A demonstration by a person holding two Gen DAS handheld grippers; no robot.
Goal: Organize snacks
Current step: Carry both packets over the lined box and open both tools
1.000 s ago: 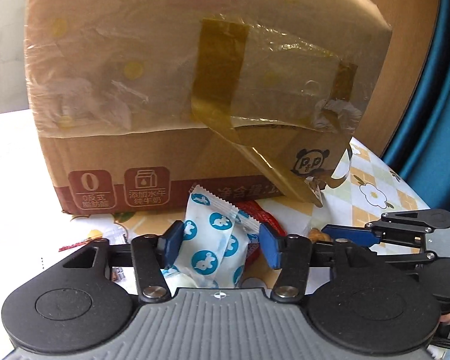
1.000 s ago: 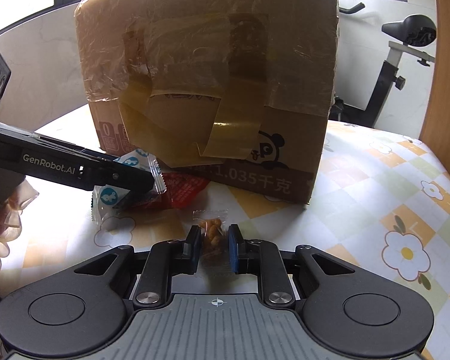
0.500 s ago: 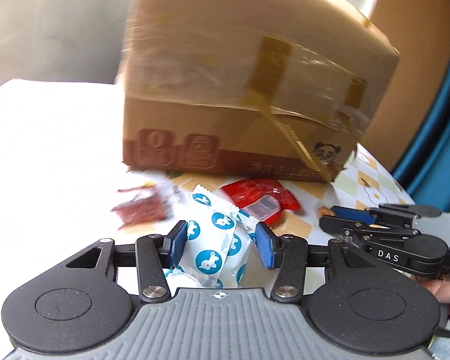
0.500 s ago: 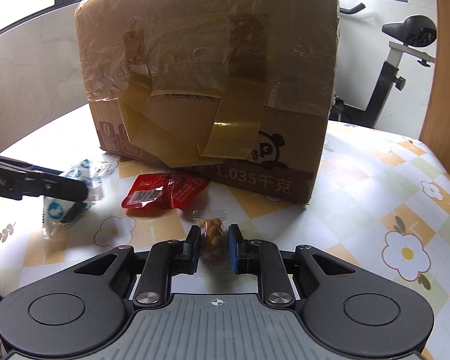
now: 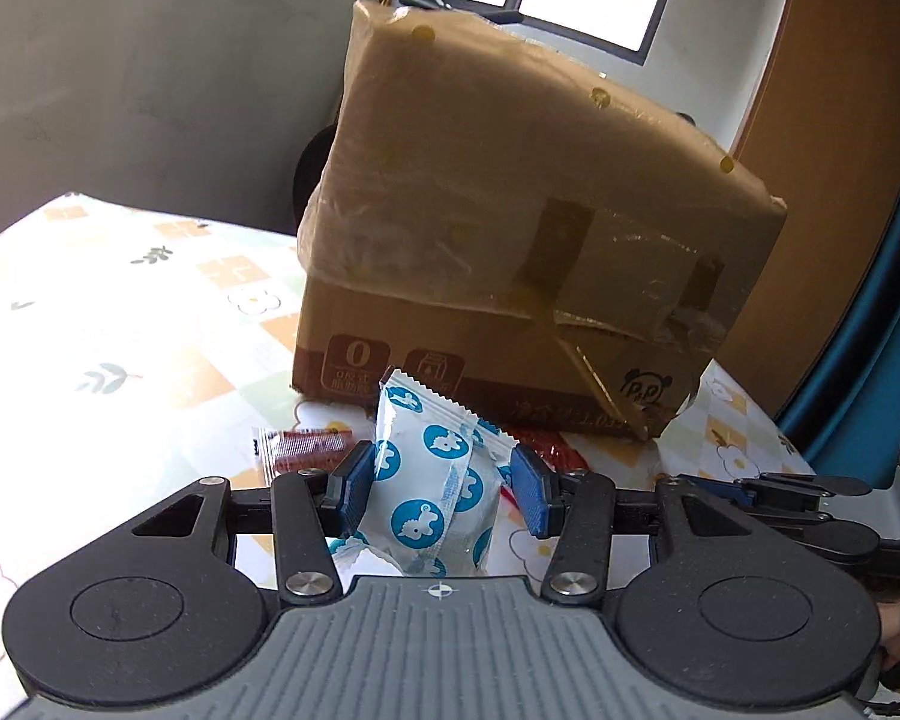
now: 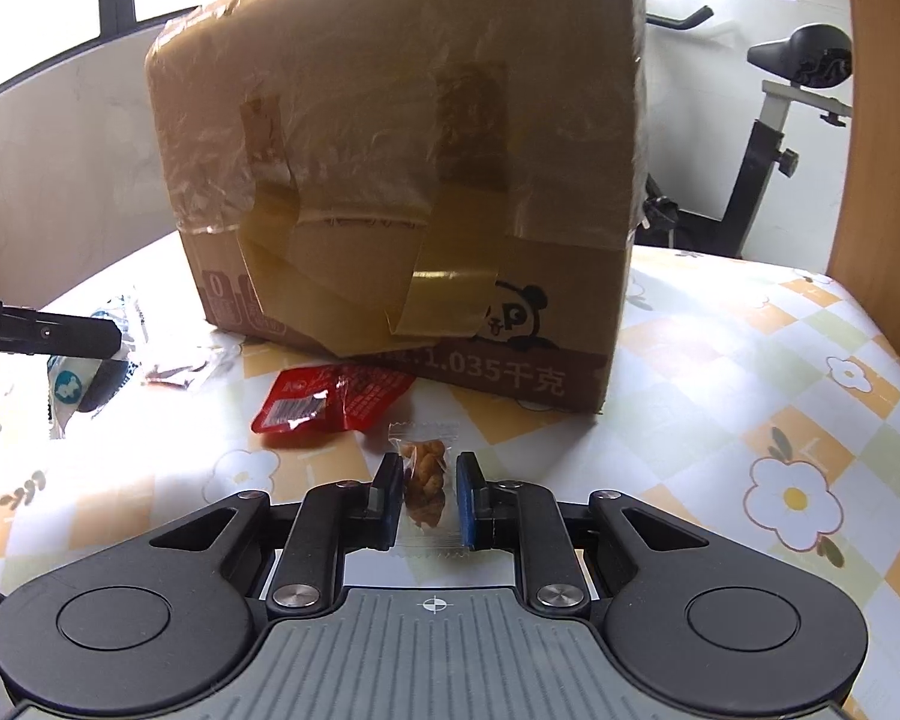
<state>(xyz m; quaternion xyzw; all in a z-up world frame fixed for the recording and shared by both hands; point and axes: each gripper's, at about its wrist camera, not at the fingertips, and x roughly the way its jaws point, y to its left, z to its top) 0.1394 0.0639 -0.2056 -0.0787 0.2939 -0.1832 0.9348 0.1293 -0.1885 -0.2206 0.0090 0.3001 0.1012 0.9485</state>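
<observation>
On the table (image 6: 750, 360), the taped box (image 6: 402, 168) looks shut.

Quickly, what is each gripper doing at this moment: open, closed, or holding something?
Left gripper: closed on the white packet with blue dots.
Right gripper: closed on the small clear packet of brown snacks.

Left tool (image 5: 444, 489): black linkage arms, blue ribbed pads, silver screws.
Right tool (image 6: 429, 495): matching black arms, blue pads, round black side discs.
Housing: grey ribbed plate marked with a white crosshair.
</observation>
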